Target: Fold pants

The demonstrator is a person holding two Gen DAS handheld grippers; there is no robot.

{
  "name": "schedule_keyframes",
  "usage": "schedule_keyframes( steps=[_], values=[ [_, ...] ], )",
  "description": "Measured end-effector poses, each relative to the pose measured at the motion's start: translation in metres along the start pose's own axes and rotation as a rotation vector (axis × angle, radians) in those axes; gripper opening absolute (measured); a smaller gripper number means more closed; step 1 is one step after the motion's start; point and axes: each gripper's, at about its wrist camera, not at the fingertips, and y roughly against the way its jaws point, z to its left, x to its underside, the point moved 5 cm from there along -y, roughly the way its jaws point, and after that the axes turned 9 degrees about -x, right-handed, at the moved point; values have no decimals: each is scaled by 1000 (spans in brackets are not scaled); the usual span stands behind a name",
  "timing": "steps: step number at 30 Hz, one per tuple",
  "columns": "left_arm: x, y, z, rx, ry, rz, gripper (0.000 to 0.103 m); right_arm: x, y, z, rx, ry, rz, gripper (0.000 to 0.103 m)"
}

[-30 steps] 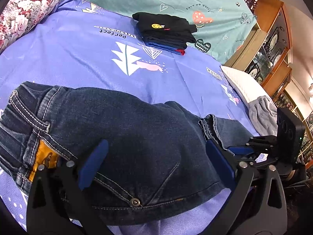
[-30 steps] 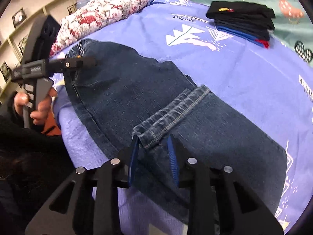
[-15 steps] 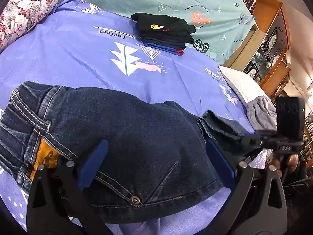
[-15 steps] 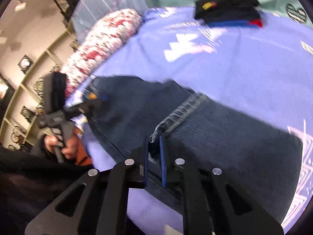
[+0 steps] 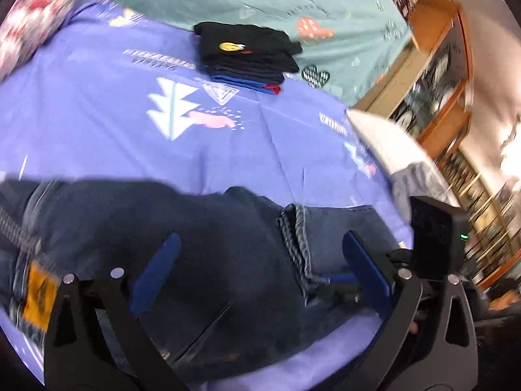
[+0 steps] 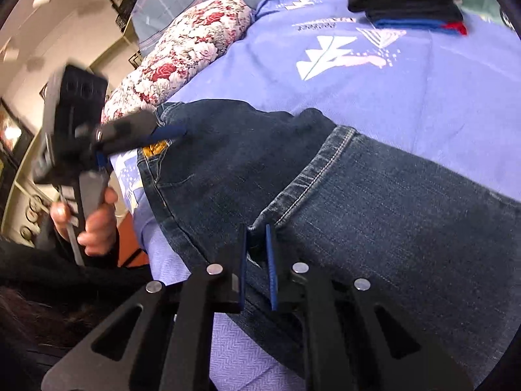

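Dark blue jeans [image 5: 208, 247] lie on the purple bedsheet [image 5: 97, 123], legs folded over toward the waist. The hem [image 6: 306, 179] lies across the middle. My right gripper [image 6: 257, 254] is shut on the near end of the hem; it also shows in the left wrist view [image 5: 338, 280]. My left gripper [image 5: 260, 260] is wide open, hovering over the seat of the jeans near the orange waist label [image 5: 35, 296]. In the right wrist view the left gripper [image 6: 169, 132] is at the waistband.
A stack of folded dark clothes [image 5: 247, 55] sits at the far side of the bed. A floral pillow [image 6: 189, 52] lies at the left. A white and grey cloth [image 5: 410, 169] lies at the right edge, beside wooden shelves [image 5: 436, 75].
My right gripper closed on the hem, lifted it, then brought it back down onto the jeans. My left gripper stayed open and shifted forward over the jeans.
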Motion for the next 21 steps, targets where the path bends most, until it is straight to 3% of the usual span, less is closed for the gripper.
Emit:
schedule_keyframes(
  steps=[2,3,6,8,13,16,18,19,21],
  values=[
    [-2,-19,-23,-57,-102,27,101,1,1,1,0,13,-4,12],
    [0,-38,-37,-126,-177,66,101,2,2,2,2,22,-7,12],
    [19,-84,-52,-227,-291,196,101,2,3,3,10,41,-17,12],
    [23,-101,-44,-232,-262,275,101,5,3,4,24,58,-14,14],
    [23,-101,-39,-228,-258,282,101,16,44,4,114,64,-9,20],
    [22,-102,-38,-233,-261,282,101,6,103,-16,277,39,-99,20],
    [23,-101,-38,-233,-261,282,101,1,137,-54,353,-87,-151,20],
    [23,-101,-40,-234,-261,282,101,5,137,-72,369,-138,-121,20],
    [27,-103,-42,-248,-281,292,101,33,104,-102,408,-192,89,20]
  ],
)
